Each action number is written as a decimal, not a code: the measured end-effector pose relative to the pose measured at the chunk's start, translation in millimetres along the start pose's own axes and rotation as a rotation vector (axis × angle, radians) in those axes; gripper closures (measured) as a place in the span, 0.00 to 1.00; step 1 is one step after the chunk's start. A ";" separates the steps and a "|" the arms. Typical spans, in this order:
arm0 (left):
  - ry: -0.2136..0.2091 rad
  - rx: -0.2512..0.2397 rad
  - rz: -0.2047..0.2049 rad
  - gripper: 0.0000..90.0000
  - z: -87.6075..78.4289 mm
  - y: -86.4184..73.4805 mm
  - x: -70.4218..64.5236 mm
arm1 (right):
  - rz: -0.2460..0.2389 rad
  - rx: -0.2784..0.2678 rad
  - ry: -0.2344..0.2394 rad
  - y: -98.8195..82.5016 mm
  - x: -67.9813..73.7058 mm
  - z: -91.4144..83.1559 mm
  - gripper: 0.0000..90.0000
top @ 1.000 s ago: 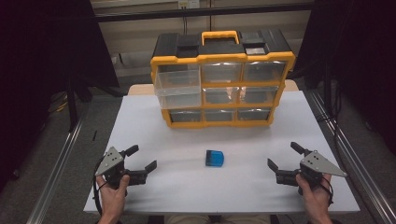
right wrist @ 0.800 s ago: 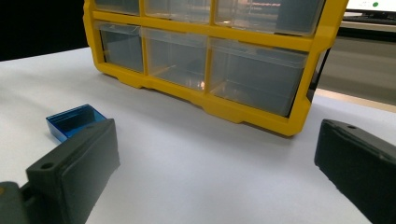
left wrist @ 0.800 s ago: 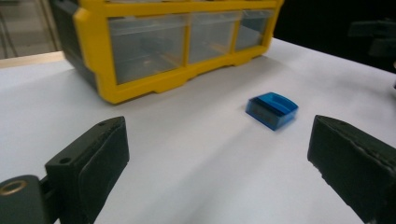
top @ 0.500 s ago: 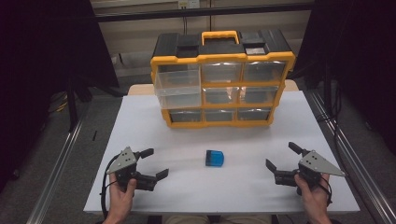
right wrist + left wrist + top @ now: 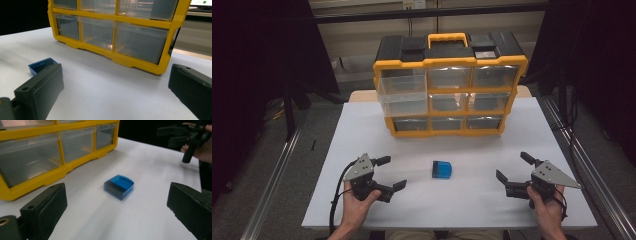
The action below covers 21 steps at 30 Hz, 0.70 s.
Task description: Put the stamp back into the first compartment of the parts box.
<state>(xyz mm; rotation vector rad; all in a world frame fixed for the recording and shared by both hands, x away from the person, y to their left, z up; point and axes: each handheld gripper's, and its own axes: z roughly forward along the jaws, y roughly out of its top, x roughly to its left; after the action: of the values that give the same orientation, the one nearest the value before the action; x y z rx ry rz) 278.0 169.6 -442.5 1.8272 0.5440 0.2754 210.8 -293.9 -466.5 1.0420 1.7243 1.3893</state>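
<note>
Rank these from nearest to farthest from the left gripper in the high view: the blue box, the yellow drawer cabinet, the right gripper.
From the left gripper:
1. The blue box, just to its right on the table.
2. The yellow drawer cabinet, at the table's back; its lower left corner comes closest.
3. The right gripper, across the table at the right edge.

A white desk [image 5: 362,135] stands on a grey floor [image 5: 272,165] in a dim room. Metal rails [image 5: 272,187] run along both sides of it. Behind it lie a pale wall [image 5: 362,37] and dark curtains [image 5: 252,60].
</note>
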 end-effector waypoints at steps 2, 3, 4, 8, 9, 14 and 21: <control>0.004 0.008 0.008 0.03 5.2 1.7 0.5 | 0.002 -0.001 0.002 0.0 0.2 0.0 0.00; 0.004 0.008 0.008 0.03 5.2 1.7 0.5 | 0.002 -0.001 0.002 0.0 0.2 0.0 0.00; 0.001 0.012 0.009 0.03 7.8 2.5 0.6 | 0.005 0.002 -0.001 0.1 0.2 -0.4 0.00; -0.010 0.019 0.003 0.03 17.7 8.1 -0.8 | 0.009 -0.002 0.000 0.4 -0.2 -1.3 0.00; -0.022 0.018 -0.005 0.03 20.2 9.8 -1.6 | 0.009 -0.002 0.000 0.4 -0.2 -1.3 0.00; -0.070 0.037 0.024 0.03 30.2 14.8 0.3 | 0.011 -0.004 0.004 0.4 -0.3 -1.0 0.00; -0.070 0.058 0.026 0.03 42.0 18.6 3.8 | 0.013 -0.001 0.000 0.2 0.3 -0.2 0.00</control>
<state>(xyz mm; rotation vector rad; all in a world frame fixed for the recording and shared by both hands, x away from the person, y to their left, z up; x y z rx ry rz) 304.3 131.9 -438.7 1.8936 0.4843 0.2140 210.5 -293.7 -466.2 1.0542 1.7196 1.3984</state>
